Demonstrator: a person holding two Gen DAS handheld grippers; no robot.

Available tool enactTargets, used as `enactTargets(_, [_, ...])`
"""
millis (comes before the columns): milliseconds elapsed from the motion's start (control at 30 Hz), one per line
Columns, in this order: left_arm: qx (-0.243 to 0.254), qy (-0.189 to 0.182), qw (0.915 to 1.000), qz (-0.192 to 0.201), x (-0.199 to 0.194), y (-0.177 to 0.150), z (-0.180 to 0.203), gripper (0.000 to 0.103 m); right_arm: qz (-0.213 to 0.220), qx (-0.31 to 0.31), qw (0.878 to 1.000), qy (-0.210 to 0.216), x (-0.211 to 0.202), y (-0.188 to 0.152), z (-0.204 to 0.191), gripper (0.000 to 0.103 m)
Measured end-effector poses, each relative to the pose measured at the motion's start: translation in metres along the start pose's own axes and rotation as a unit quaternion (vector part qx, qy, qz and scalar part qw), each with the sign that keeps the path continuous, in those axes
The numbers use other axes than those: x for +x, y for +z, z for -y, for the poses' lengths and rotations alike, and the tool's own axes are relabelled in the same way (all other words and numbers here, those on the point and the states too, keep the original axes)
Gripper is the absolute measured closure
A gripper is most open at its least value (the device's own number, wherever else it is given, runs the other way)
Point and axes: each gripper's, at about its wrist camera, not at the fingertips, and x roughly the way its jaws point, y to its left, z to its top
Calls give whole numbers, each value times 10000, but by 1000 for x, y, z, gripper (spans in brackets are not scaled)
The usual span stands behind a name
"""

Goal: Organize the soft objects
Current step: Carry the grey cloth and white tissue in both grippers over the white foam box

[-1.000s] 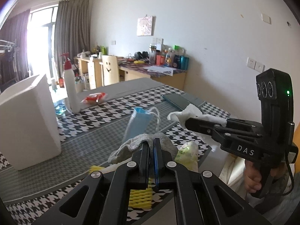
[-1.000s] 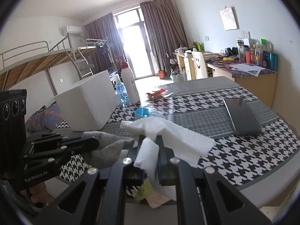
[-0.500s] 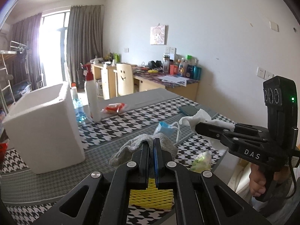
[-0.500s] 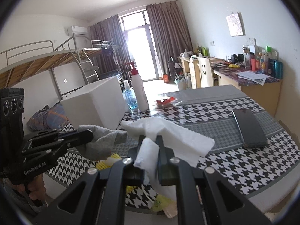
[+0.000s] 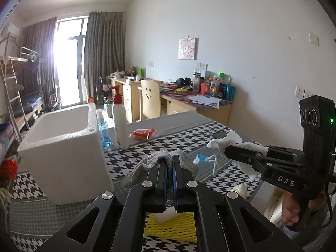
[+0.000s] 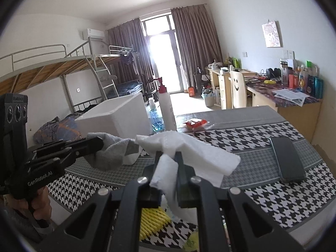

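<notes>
While both hands were raised above the surface (image 5: 184, 134), each gripper was pinching one soft item. The left gripper (image 5: 169, 163) was pressed together on a grey sock (image 5: 147, 163), which draped over both fingertips and hung down on either side. The right gripper (image 6: 168, 159) was clamped on a white tissue (image 6: 189, 149), part of it bunched between the fingers and the rest spread forward and to the right.

The landmark for the likely next move was the white foam box (image 5: 63, 147), open at the top and standing on the surface. Judged from the task, the box was the probable receptacle. In the left wrist view, the box lay ahead and to the left of the sock, its near corner just beside the hanging cloth. In the right wrist view, the box (image 6: 117, 117) stood beyond the left gripper (image 6: 98, 145), farther from the tissue. The left hand was therefore the nearer one to the box. The opening of the box was above the level of the sock's hanging ends, so clearance over the rim appeared necessary.

On the surface to the right of the box remained a blue face mask (image 5: 201, 159); nearer the camera than the box lay a yellow mesh item (image 5: 172, 226).
</notes>
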Motion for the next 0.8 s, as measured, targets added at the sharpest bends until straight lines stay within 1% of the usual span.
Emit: enactTargets(800, [34, 319, 9991, 261, 10, 42, -19, 99, 155, -54, 9999, 55, 18, 36, -5, 90])
